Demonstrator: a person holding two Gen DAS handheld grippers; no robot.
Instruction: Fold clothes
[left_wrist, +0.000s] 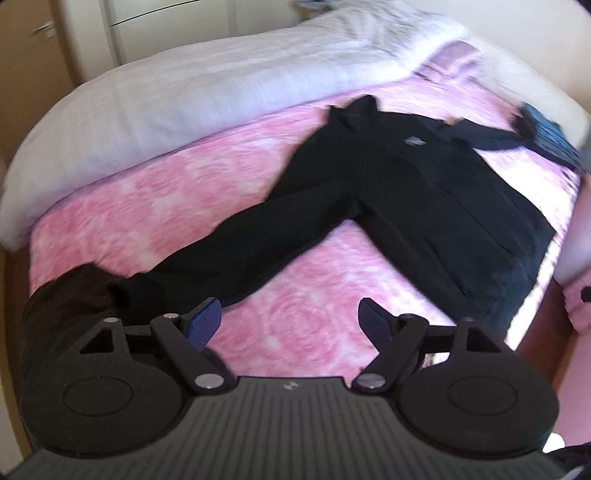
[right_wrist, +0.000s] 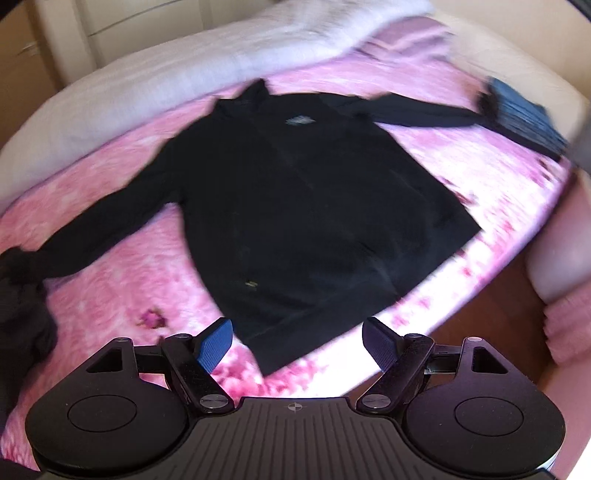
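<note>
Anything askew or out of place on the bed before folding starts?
Nothing is damaged or spilled. The black jacket lies flat but skewed on the pink bedspread, one cuff against a dark garment heap, the other by folded blue clothing.

The left wrist view looks from above the near edge of the pink bedspread (left_wrist: 303, 295), facing across the bed, with the black jacket (left_wrist: 424, 192) off toward the right of frame and its sleeve running to lower left. The right wrist view faces the same way with the jacket (right_wrist: 303, 206) centred. Both share the jacket, bedspread (right_wrist: 110, 291) and the white pillow (left_wrist: 177, 88) in the upper frame.
</note>
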